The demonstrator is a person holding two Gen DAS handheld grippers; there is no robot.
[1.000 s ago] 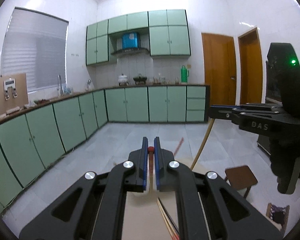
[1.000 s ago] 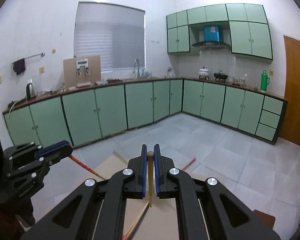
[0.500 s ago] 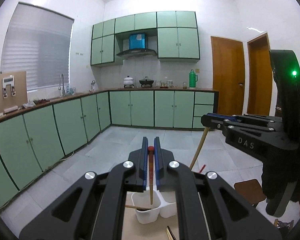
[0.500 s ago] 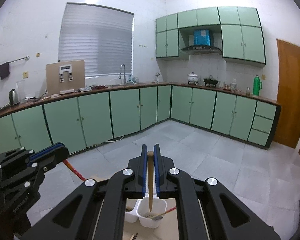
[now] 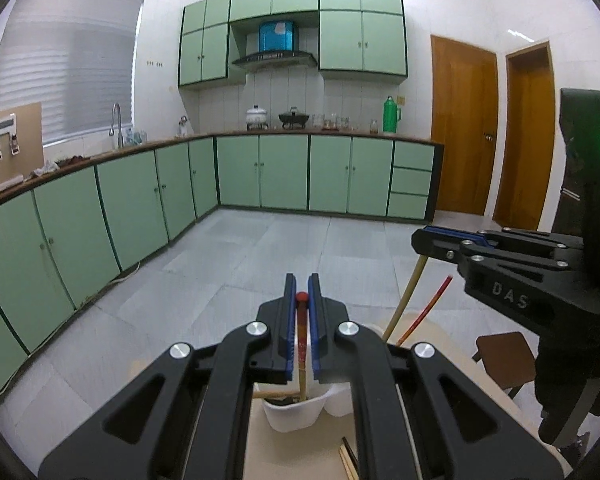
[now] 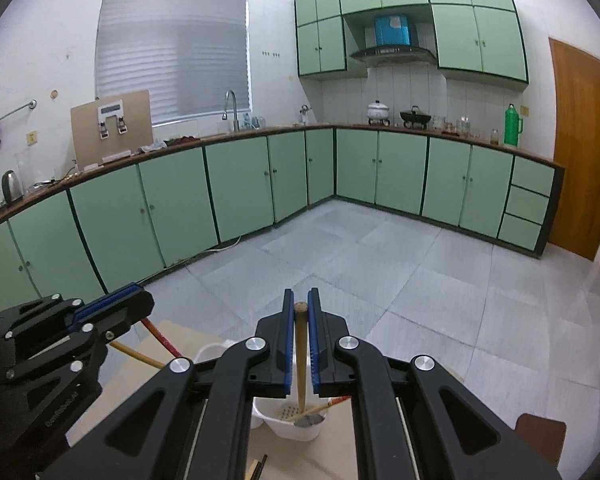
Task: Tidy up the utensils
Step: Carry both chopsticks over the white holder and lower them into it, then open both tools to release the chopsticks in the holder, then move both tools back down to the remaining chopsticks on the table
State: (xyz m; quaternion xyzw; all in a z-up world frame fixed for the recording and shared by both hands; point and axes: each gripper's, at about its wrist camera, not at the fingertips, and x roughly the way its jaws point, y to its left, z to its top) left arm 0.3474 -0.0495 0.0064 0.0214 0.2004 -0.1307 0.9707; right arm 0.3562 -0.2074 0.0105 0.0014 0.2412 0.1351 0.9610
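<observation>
Left wrist view: glossy mint-green cabinets [image 5: 284, 176] ring a pale tiled floor [image 5: 260, 256]. Nearer, a light wooden table [image 5: 260, 444] carries a white plastic utensil holder [image 5: 292, 414], which was only partly in sight half a second ago. The black left gripper [image 5: 299, 300] is clamped on a slim red-tipped chopstick [image 5: 301, 344], lower end inside the holder. In the right wrist view, the right gripper [image 6: 299, 312] pinches a plain wooden chopstick [image 6: 300, 360] over the holder's perforated compartment [image 6: 296, 420].

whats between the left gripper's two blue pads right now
A red-tipped chopstick, pinched upright between the left gripper's pads, its lower end in the white utensil holder. Left wrist view shows it.
</observation>
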